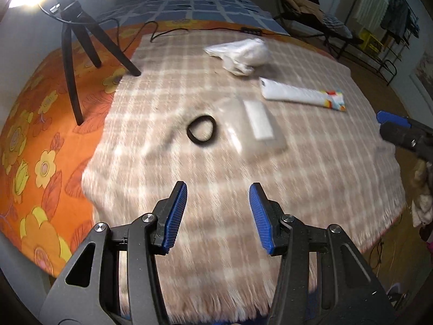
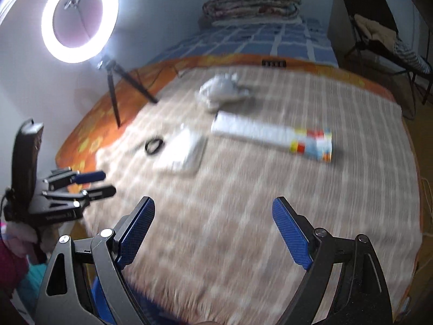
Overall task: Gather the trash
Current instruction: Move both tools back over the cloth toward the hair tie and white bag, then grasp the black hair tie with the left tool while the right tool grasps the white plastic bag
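Blanket edge: the fringed near edge of the checked blanket runs under both grippers at 6 o'clock; the orange flowered sheet shows past its 9 o'clock side on the bed.
Open room: bare blanket lies between the grippers and the things at the middle; both views are motion-blurred.
Crumpled white bag: the crumpled white bag lies toward 12 o'clock on the blanket, farthest from the grippers.
Long white packet: the long white packet with a coloured end lies just nearer than the bag, its coloured end toward 3 o'clock.
Clear packet: the clear packet with a white insert lies at the middle, close beside the long packet; whether they touch cannot be told.
Black band: the black band lies flat just at 9 o'clock of the clear packet, apart from it.
Obstacles: the tripod stands at 10 o'clock, legs on sheet and blanket edge, carrying the lit ring light; a black cable runs along the far blanket edge.
Left gripper: the left gripper hangs over the near blanket, jaws moderately apart, holding and touching nothing.
Right gripper: the right gripper hangs over the near edge toward 3 o'clock of the left one, jaws wide, nothing between them.
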The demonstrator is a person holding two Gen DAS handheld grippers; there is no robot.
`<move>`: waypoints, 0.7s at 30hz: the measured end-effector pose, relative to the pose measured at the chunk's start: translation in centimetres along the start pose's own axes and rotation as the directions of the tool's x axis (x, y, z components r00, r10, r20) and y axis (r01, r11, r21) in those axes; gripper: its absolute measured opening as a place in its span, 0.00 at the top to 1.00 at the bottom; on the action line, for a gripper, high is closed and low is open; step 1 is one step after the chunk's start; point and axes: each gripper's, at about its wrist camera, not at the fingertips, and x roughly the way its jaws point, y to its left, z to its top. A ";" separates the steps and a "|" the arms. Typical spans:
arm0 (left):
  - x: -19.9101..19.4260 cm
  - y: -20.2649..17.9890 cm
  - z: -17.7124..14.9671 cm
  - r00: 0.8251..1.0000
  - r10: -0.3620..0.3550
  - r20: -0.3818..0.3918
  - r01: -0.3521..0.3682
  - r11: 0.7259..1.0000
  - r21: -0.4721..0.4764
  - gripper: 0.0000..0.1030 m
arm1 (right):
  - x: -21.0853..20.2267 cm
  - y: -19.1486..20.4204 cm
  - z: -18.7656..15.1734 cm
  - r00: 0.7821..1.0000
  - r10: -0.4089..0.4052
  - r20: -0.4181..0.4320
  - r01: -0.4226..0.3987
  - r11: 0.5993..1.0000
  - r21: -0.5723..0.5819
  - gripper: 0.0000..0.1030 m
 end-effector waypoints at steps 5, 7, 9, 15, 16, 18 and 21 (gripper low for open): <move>1.9 1.6 1.7 1.000 -0.007 -0.002 0.007 0.999 -0.033 0.52 | 1.8 -0.2 4.1 0.999 0.016 0.030 -0.016 1.000 0.017 0.14; 2.8 2.1 2.3 1.000 -0.016 -0.008 0.015 0.999 -0.048 0.53 | 2.6 -0.1 5.3 0.999 0.026 0.034 -0.027 0.999 0.021 0.14; 3.5 2.7 2.8 1.000 -0.022 -0.012 0.021 0.998 -0.065 0.62 | 3.5 -0.1 6.3 0.999 0.031 0.037 -0.032 0.999 0.024 0.14; 5.2 3.5 4.1 1.000 -0.028 -0.011 0.027 0.997 -0.077 0.67 | 6.3 0.0 8.7 0.999 0.035 0.028 -0.036 0.999 0.033 0.15; 5.4 3.5 4.2 1.000 -0.029 -0.012 0.028 0.997 -0.076 0.68 | 6.9 0.0 9.1 0.999 0.033 0.026 -0.034 0.999 0.037 0.15; 5.9 3.5 4.5 1.000 -0.026 -0.016 0.025 0.997 -0.070 0.77 | 8.2 -0.4 10.0 0.999 0.032 0.020 -0.033 0.998 0.059 0.15; 6.5 3.5 4.6 1.000 -0.011 -0.019 0.010 0.999 -0.053 0.77 | 9.8 -1.0 11.4 0.999 0.030 0.015 -0.032 0.994 0.102 0.15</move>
